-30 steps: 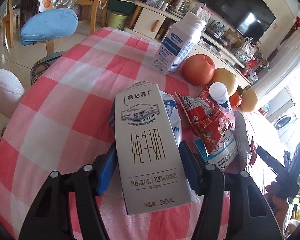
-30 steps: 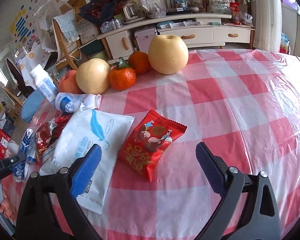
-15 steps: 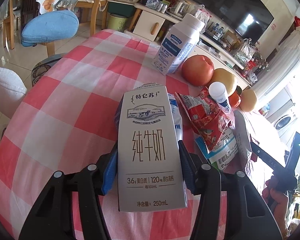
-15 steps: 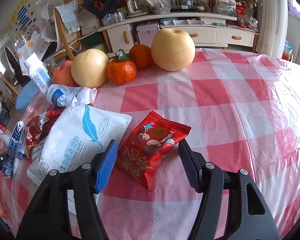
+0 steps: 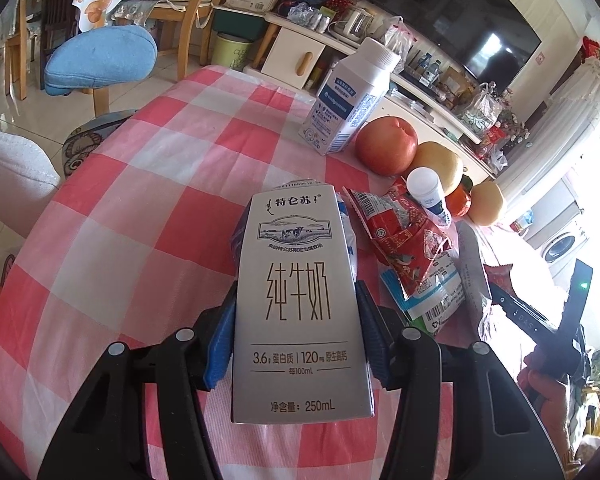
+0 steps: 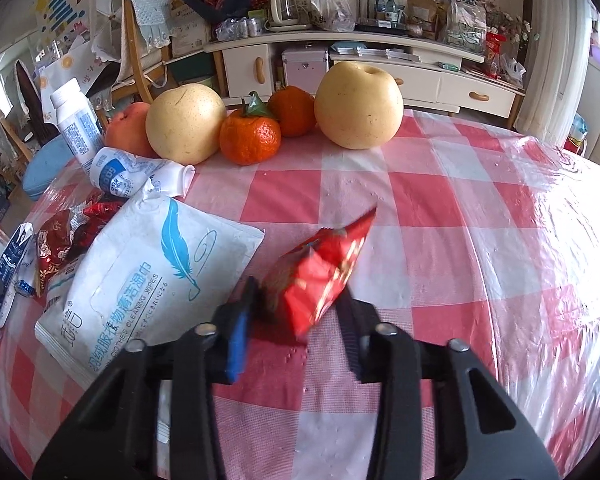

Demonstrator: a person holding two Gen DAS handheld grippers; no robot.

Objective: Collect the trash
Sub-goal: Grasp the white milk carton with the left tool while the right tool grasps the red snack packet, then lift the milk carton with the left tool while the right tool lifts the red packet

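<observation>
My left gripper (image 5: 296,320) is shut on a grey 250 mL milk carton (image 5: 298,300), with both blue pads pressed on its sides. A blue-white flattened carton (image 5: 346,232) lies behind it. A red crumpled wrapper (image 5: 404,236) lies to its right. My right gripper (image 6: 298,312) is shut on a red snack packet (image 6: 320,272), which is squeezed and tilted up off the cloth. A white wipes pack (image 6: 152,272) lies just left of it, with a crushed small bottle (image 6: 132,172) behind.
The round table has a red-white checked cloth (image 6: 440,208). An upright white bottle (image 5: 350,96), an apple (image 5: 386,146), pears (image 6: 358,104) and oranges (image 6: 250,138) stand at the back. A blue chair (image 5: 100,60) stands past the table edge.
My left gripper closed onto the milk carton. My right gripper moved forward around the red snack packet and closed, crumpling and lifting it.
</observation>
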